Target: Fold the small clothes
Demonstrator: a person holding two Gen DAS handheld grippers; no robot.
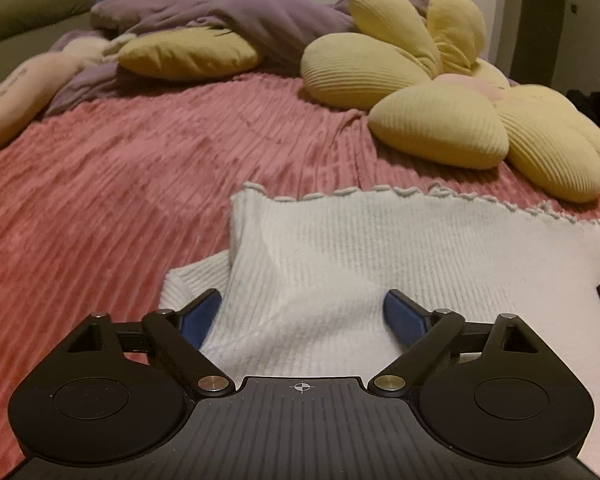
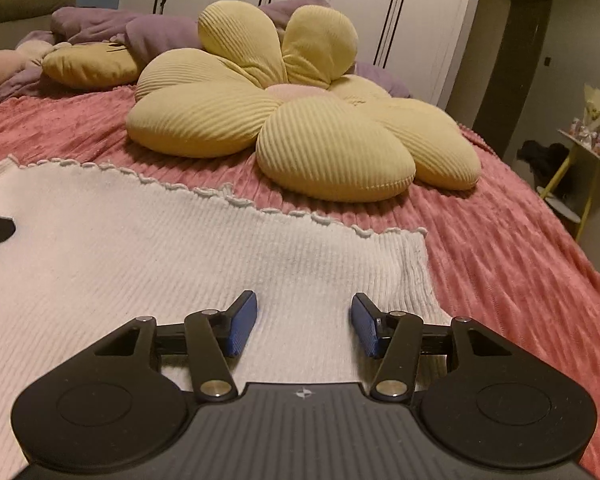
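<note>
The white ribbed knit top (image 1: 340, 248) lies flat on the pink ribbed bedspread (image 1: 100, 184), its lettuce-edged hem (image 2: 236, 200) toward twelve o'clock, near the yellow flower cushion (image 2: 300, 136). A sleeve or side panel looks folded in at about nine o'clock in the left wrist view, with a small flap poking out beneath it.

The left gripper (image 1: 302, 316) hangs over that folded edge with its jaws spread wide, the blue pads (image 1: 198, 312) clear of the cloth and gripping nothing. The right gripper (image 2: 304, 324) sits over the top's three o'clock side, jaws parted about halfway, also empty.

This reads as a fold just laid down and let go. The next move likely calls for pinching the near edge at both corners and carrying it toward the hem, keeping the layers square
</note>
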